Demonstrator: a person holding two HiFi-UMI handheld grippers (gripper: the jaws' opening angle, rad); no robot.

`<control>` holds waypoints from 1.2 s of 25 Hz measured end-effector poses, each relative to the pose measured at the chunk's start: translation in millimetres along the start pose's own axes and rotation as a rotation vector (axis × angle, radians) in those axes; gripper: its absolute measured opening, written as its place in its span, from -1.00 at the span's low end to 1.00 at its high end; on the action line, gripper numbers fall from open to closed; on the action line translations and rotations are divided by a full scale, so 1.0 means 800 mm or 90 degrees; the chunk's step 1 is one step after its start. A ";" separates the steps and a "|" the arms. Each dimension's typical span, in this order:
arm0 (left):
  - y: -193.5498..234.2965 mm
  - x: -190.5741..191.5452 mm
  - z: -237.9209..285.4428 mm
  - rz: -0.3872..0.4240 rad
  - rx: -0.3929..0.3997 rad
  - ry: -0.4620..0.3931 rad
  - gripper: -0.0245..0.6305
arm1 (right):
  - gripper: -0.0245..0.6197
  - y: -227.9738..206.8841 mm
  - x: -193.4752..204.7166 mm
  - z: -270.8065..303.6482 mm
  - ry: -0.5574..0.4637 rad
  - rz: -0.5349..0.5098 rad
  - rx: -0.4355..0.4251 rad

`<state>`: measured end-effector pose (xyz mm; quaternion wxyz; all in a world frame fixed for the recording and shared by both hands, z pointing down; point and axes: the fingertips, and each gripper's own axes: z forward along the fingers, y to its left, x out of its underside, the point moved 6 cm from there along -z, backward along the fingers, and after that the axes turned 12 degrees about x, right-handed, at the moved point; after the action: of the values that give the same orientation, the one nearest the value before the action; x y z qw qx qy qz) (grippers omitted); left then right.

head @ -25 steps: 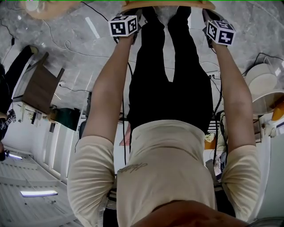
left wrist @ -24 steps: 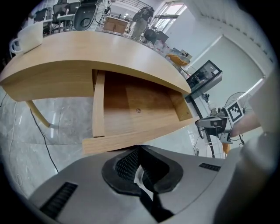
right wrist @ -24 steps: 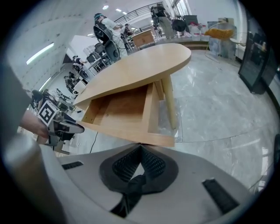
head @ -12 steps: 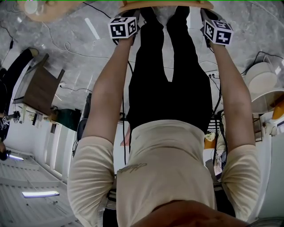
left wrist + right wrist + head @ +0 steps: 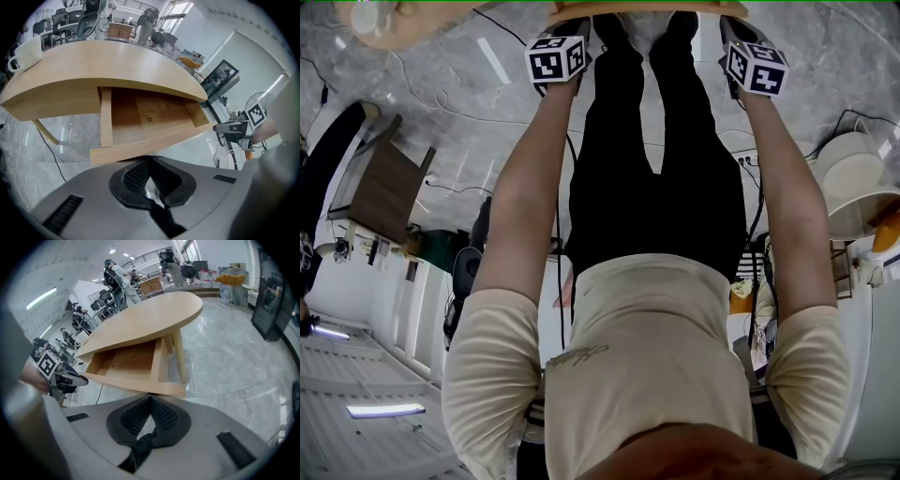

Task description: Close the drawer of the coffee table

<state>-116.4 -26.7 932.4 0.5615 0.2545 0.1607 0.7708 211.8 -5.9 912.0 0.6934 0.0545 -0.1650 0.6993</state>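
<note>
Wood drawer (image 5: 140, 146): stiff, probably light, slides; push its front board, don't grasp.
Jaws: your left gripper (image 5: 149, 160) and right gripper (image 5: 150, 396) are pressed together, empty.

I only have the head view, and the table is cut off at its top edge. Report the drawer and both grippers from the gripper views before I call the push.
Observer: The drawer is pulled well out from under the top of the coffee table, and it looks empty inside.
Operator: Give me the left gripper.
Observer: The left gripper has its jaws together, with the tips right at the drawer's front board. I cannot confirm contact.
Operator: Now the right.
Observer: The right gripper is also shut, with its tips at the same board, toward its right-hand end.
</note>
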 end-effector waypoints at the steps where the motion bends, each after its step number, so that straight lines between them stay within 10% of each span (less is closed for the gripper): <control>1: 0.000 -0.003 0.001 0.000 -0.001 0.000 -0.91 | -0.94 -0.001 -0.003 0.001 0.000 -0.002 -0.002; 30: 0.030 -0.087 0.004 0.007 0.004 0.001 -0.91 | -0.94 -0.002 -0.085 0.034 0.024 -0.003 -0.009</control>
<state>-116.7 -100.2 932.9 0.5563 0.2565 0.1623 0.7736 211.3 -79.2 916.8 0.6983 0.0364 -0.1566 0.6975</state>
